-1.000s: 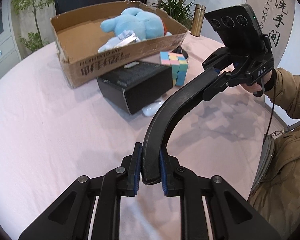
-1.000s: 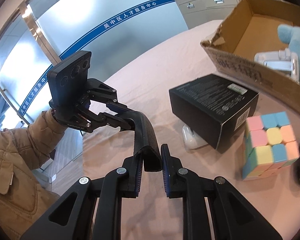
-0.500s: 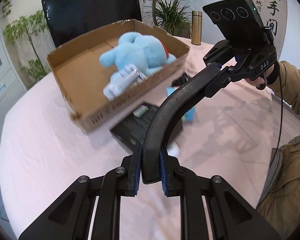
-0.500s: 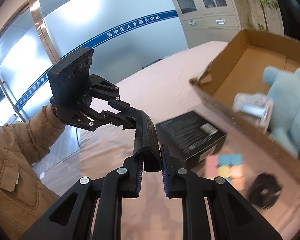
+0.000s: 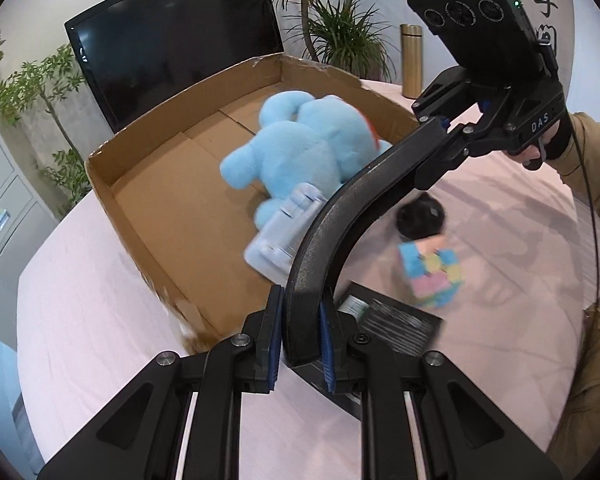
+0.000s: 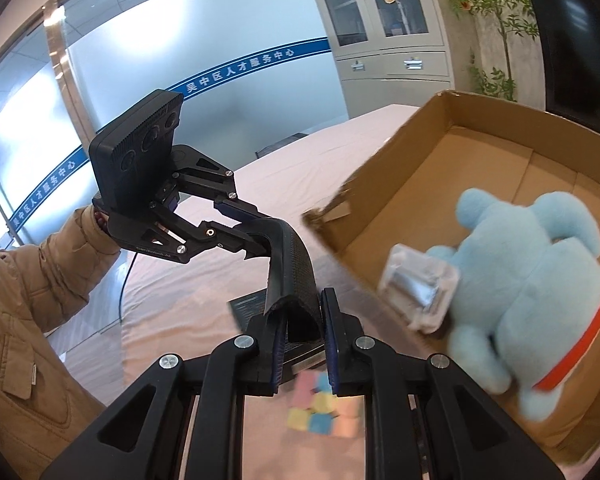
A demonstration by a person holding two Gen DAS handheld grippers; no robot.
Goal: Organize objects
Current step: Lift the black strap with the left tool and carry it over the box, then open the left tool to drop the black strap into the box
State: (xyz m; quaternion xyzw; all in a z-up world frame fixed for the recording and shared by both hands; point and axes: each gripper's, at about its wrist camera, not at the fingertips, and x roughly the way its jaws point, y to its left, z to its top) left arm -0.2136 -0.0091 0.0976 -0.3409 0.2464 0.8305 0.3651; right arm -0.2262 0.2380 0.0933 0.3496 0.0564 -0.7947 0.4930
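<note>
Centrally, a curved black band (image 5: 332, 240), arched like a headband and ribbed on its outer face, hangs in the air, held at both ends: the left gripper (image 5: 299, 344) is clamped on one end, its blue-lined pads pressed against the band's two sides, and the right gripper (image 6: 303, 344) is clamped on the other end in the same way. In the left wrist view the band rises from the left jaws up to the right gripper, which a hand (image 5: 540, 148) in a tan sleeve holds; in the right wrist view it arches across to the left gripper. Below and beyond the band stands an open cardboard box (image 5: 148, 184) on a table (image 5: 92, 320) with a pink cloth. Inside the box lies a light blue plush toy (image 5: 312, 140) with an orange collar, and a clear plastic object (image 5: 284, 236) rests against it. On the cloth beside the box are a pastel puzzle cube (image 5: 432, 276), a black carton (image 5: 396, 320) and a small black item (image 5: 420, 216), blurred. Behind the box stands a dark monitor (image 5: 176, 44), with potted plants (image 5: 340, 28) and a gold flask (image 5: 411, 60) nearby.
</note>
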